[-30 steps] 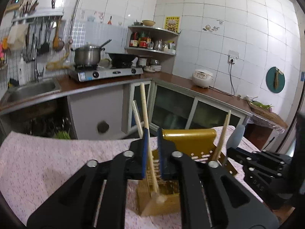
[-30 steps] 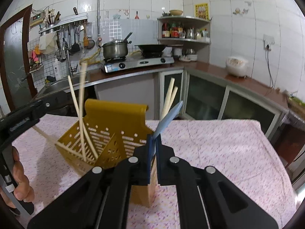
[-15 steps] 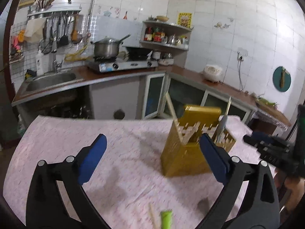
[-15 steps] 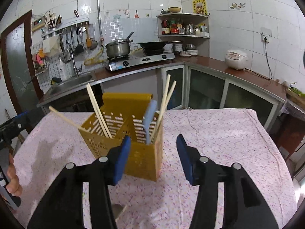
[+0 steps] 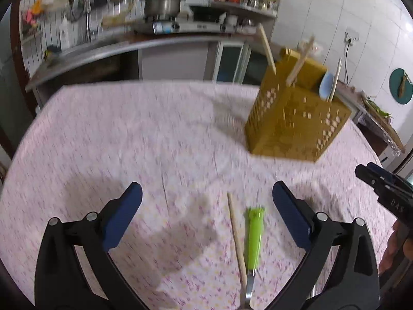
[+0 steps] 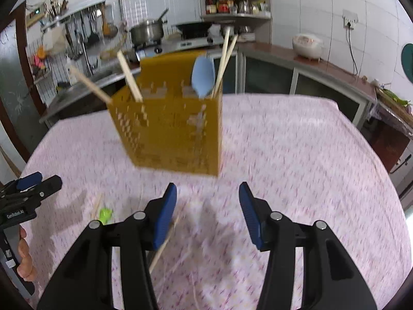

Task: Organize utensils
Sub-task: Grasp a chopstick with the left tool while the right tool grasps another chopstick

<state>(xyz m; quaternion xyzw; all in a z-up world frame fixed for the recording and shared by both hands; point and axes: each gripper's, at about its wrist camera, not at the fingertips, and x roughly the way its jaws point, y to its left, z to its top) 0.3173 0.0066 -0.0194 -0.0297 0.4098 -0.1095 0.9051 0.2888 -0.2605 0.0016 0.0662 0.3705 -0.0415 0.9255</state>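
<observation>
A yellow perforated utensil holder stands on the pink tablecloth and holds several wooden chopsticks and a pale blue spoon. My left gripper is open wide above the cloth, nearer than the holder. Between its fingers lie a green-handled utensil and a loose chopstick, neither of them touched. My right gripper is open just in front of the holder, with nothing held. Another chopstick lies beside its left finger.
The table is covered by a pink flowered cloth. Behind it runs a kitchen counter with a sink, a stove with a pot, a corner shelf and a rice cooker. A hand holds the left gripper.
The left gripper let go of a chopstick and the right of the blue spoon, both now in the holder. Both opened, drew back and tipped down, bringing the green utensil into view.
</observation>
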